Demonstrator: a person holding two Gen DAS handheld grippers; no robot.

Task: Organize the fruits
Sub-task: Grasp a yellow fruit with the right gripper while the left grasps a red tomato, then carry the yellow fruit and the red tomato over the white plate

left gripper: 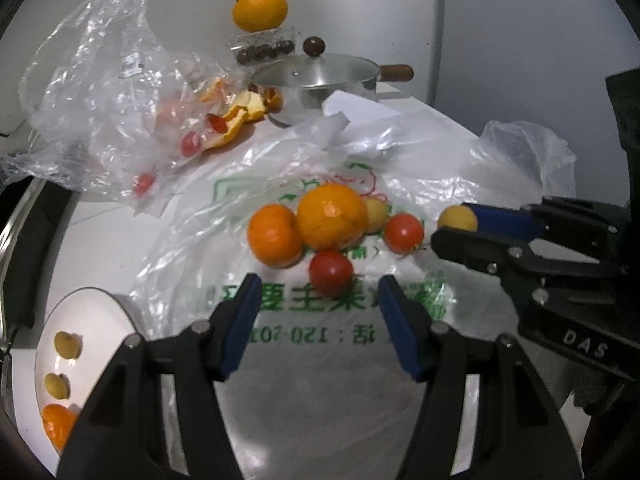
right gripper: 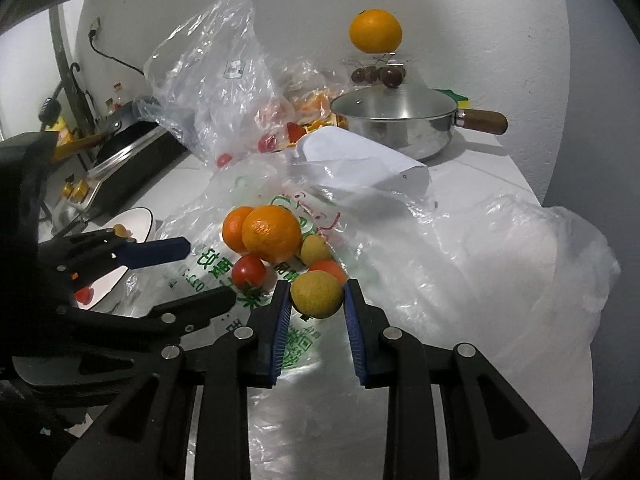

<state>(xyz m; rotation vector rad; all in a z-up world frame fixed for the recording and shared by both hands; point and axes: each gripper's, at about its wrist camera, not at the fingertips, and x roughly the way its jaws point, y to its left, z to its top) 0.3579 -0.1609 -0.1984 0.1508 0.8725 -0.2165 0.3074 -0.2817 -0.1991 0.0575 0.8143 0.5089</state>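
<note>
Two oranges [left gripper: 332,216] [left gripper: 275,235], two red tomatoes [left gripper: 331,273] [left gripper: 404,233] and a small yellow fruit [left gripper: 377,214] lie together on a printed plastic bag [left gripper: 304,320]. My left gripper [left gripper: 316,292] is open and empty just short of the near tomato. My right gripper [right gripper: 316,292] is shut on a small yellow fruit [right gripper: 317,294], also seen from the left wrist view [left gripper: 457,218]. A white plate [left gripper: 96,320] at the lower left holds two small yellow fruits [left gripper: 68,345] and an orange [left gripper: 58,424].
A steel pot with lid and wooden handle [left gripper: 320,80] stands at the back, with orange peels [left gripper: 244,114] beside it. A clear bag with tomatoes [left gripper: 120,112] lies at the back left. An orange [left gripper: 260,8] sits on a box of cherries. A stove [right gripper: 120,152] stands left.
</note>
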